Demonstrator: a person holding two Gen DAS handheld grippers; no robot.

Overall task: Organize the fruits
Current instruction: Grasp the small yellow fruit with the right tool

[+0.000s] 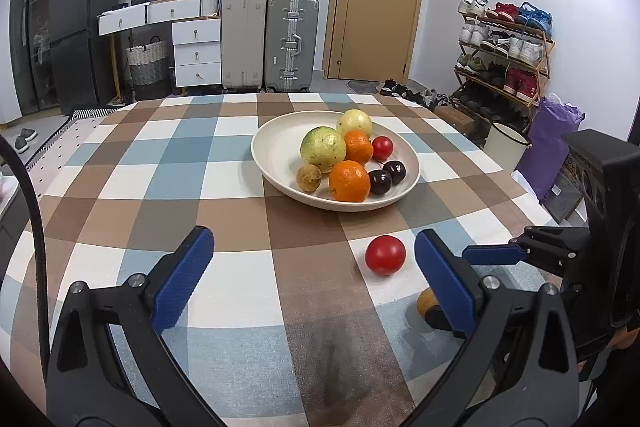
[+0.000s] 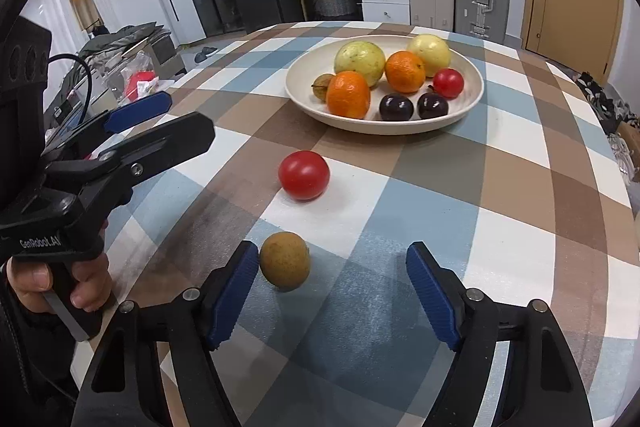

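A cream plate (image 1: 276, 147) (image 2: 476, 79) on the checked tablecloth holds several fruits: two yellow-green ones, two oranges, a small red one, two dark plums and a small brown one. A loose red fruit (image 1: 385, 255) (image 2: 304, 175) lies on the cloth in front of the plate. A loose brown fruit (image 2: 285, 259) (image 1: 426, 301) lies nearer. My right gripper (image 2: 332, 287) is open, low over the cloth, its left finger right beside the brown fruit. My left gripper (image 1: 314, 259) is open and empty, the red fruit just inside its right finger.
The round table (image 1: 160, 187) drops off at left and right. Suitcases (image 1: 292, 43), white drawers (image 1: 196, 47) and a door stand behind it, a shoe rack (image 1: 504, 51) at the right. The left gripper's body (image 2: 120, 147) shows at the left of the right wrist view.
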